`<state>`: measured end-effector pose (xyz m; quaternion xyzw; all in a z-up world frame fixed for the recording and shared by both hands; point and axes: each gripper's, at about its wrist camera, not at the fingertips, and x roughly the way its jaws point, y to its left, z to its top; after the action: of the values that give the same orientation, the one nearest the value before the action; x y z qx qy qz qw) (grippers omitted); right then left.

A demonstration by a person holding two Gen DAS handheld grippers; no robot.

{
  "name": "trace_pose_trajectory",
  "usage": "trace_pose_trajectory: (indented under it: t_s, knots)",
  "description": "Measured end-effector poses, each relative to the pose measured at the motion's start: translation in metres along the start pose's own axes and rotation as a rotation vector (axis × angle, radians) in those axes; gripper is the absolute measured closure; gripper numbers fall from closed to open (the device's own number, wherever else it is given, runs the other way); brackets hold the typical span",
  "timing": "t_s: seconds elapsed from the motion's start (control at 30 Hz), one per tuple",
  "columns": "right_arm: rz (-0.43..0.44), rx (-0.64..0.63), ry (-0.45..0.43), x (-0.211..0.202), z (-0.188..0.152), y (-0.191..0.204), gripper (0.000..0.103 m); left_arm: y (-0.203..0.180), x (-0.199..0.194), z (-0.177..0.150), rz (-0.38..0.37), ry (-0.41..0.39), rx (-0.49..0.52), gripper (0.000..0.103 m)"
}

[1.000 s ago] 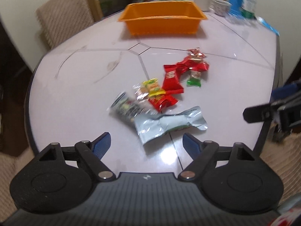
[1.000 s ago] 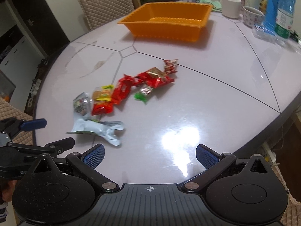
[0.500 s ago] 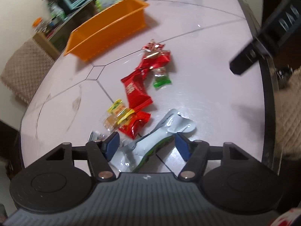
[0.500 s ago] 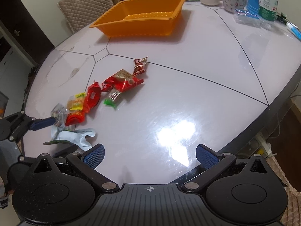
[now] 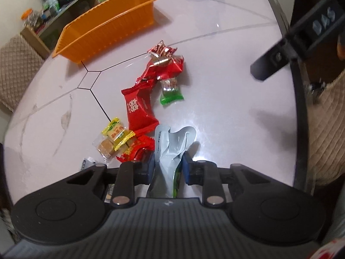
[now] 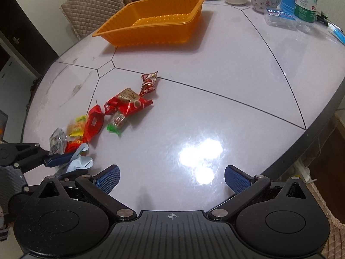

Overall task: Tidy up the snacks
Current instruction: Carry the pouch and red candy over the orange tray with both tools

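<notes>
One pale grey packet (image 5: 170, 151) is pinched between the jaws of the left gripper (image 5: 168, 166), which have just been closing on it. Ahead of those jaws lie the other snacks (image 5: 140, 108); beyond them stands the orange tray (image 5: 103, 30). Lift it straight up, so its loose end drags no neighbour. Beside it, the right gripper (image 6: 171, 178) hovers, jaws apart, nothing between them.

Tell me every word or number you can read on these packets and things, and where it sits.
"DAS": raised letters on the black right hand-held gripper, seen from the left wrist.
White lettering on the flat red snack packet: too stylised to read.
Print on the yellow biscuit wrapper, blue-labelled clear box and green-labelled water bottle: too small or blurred.
</notes>
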<state>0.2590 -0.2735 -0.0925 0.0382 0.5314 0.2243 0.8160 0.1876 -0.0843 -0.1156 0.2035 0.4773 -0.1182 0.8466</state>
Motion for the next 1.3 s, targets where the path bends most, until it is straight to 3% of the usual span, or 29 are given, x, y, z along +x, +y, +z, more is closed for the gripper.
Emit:
trace_pose_trajectory:
  t_s: [0.13, 0.33, 0.57, 0.73, 1.0, 1.13, 1.17, 1.3]
  knots:
    - [0.007, -0.013, -0.006, 0.005, 0.006, 0.000, 0.000, 0.009, -0.010, 0.004, -0.032, -0.020, -0.112, 0.079]
    - [0.049, -0.062, -0.026, 0.016, 0.019, 0.010, 0.000, 0.043, -0.035, 0.001, -0.061, -0.066, -0.391, 0.079]
    - [0.140, -0.216, -0.100, 0.037, 0.046, 0.029, 0.037, 0.085, -0.057, -0.009, 0.031, -0.071, -0.631, 0.079]
    - [0.206, -0.338, -0.132, 0.054, 0.068, 0.038, 0.047, 0.109, -0.061, -0.024, 0.106, -0.042, -0.751, 0.079]
    - [0.256, -0.487, -0.072, 0.085, 0.079, 0.047, 0.058, 0.126, -0.064, -0.047, 0.160, 0.012, -0.866, 0.079]
    - [0.261, -0.509, -0.044, 0.095, 0.078, 0.045, 0.067, 0.128, -0.064, -0.048, 0.172, 0.018, -0.885, 0.079]
    - [0.269, -0.512, -0.047, 0.096, 0.078, 0.044, 0.074, 0.128, -0.065, -0.048, 0.173, 0.019, -0.886, 0.079]
    - [0.291, -0.517, -0.055, 0.093, 0.079, 0.042, 0.079, 0.126, -0.063, -0.041, 0.178, 0.022, -0.888, 0.079]
